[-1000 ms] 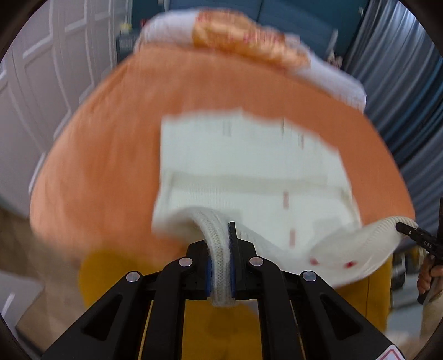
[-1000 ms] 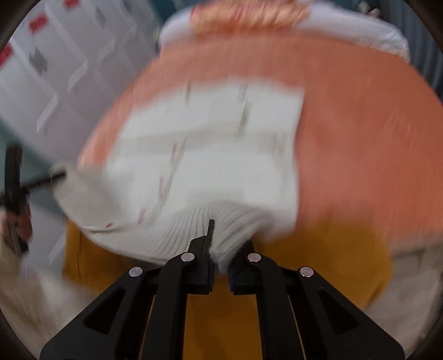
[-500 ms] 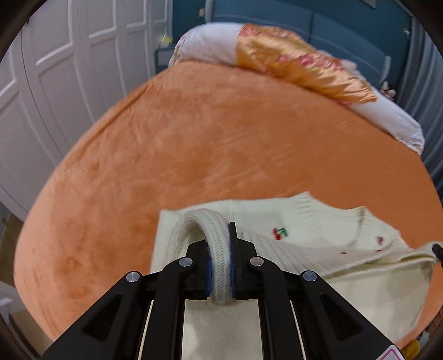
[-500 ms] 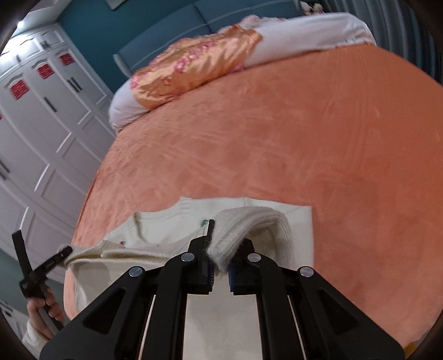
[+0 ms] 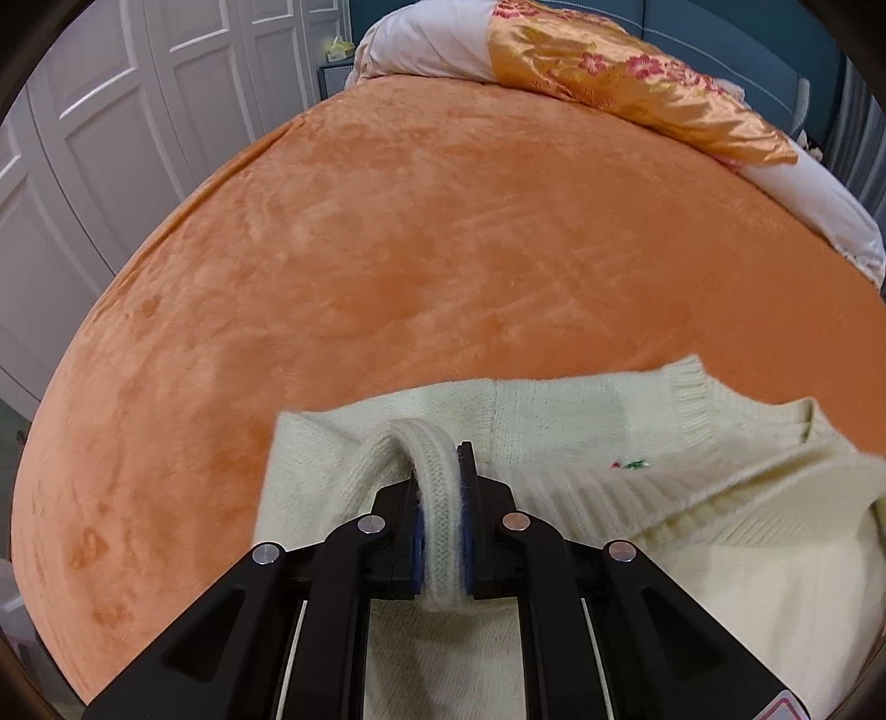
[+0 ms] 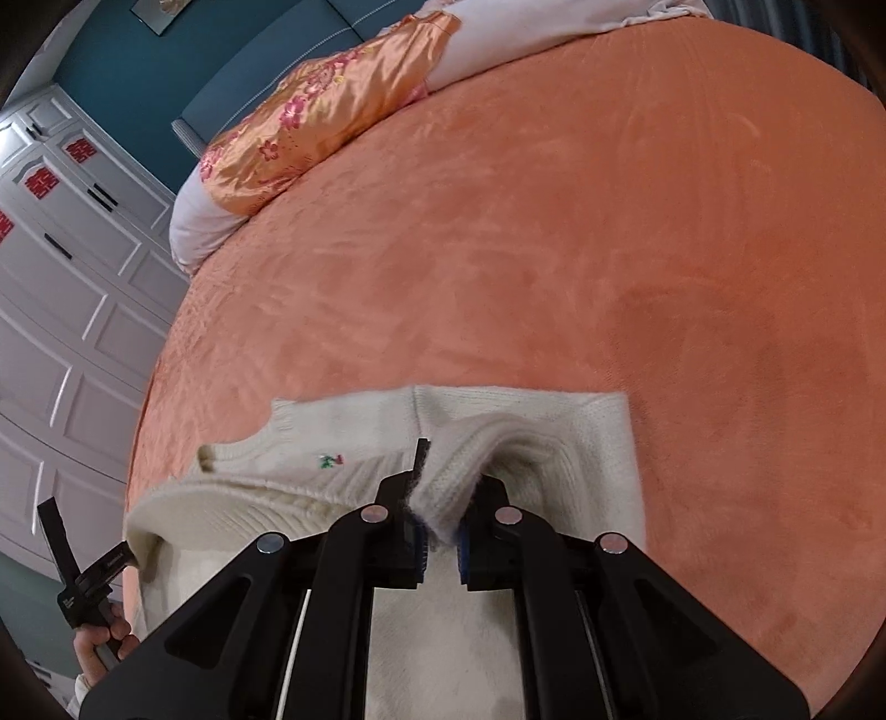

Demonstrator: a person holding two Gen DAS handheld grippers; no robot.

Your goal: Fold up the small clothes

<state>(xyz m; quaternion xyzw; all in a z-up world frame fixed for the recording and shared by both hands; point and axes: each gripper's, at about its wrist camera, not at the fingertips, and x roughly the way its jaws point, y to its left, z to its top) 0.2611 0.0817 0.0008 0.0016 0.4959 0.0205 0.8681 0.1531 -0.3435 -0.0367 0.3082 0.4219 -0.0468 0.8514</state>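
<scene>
A cream knitted sweater (image 5: 637, 498) with small embroidered cherries lies on the near part of the orange bed (image 5: 443, 249). My left gripper (image 5: 440, 487) is shut on a ribbed edge of the sweater at its left side. In the right wrist view the same sweater (image 6: 343, 437) spreads to the left, and my right gripper (image 6: 443, 498) is shut on a bunched ribbed edge at its right side. The left gripper (image 6: 119, 559) shows at the far left of that view, held by a hand (image 6: 102, 642), with the sweater's edge in its tip.
A white pillow (image 5: 432, 41) and an orange floral satin pillow (image 5: 637, 83) lie at the bed's far end. White panelled wardrobe doors (image 5: 111, 138) stand to the left. A dark teal headboard (image 6: 221, 61) is behind the pillows.
Both grippers have come down and toward the near edge of the bed with the sweater. The sweater, earlier hanging spread in the air, now lies on the orange cover.
</scene>
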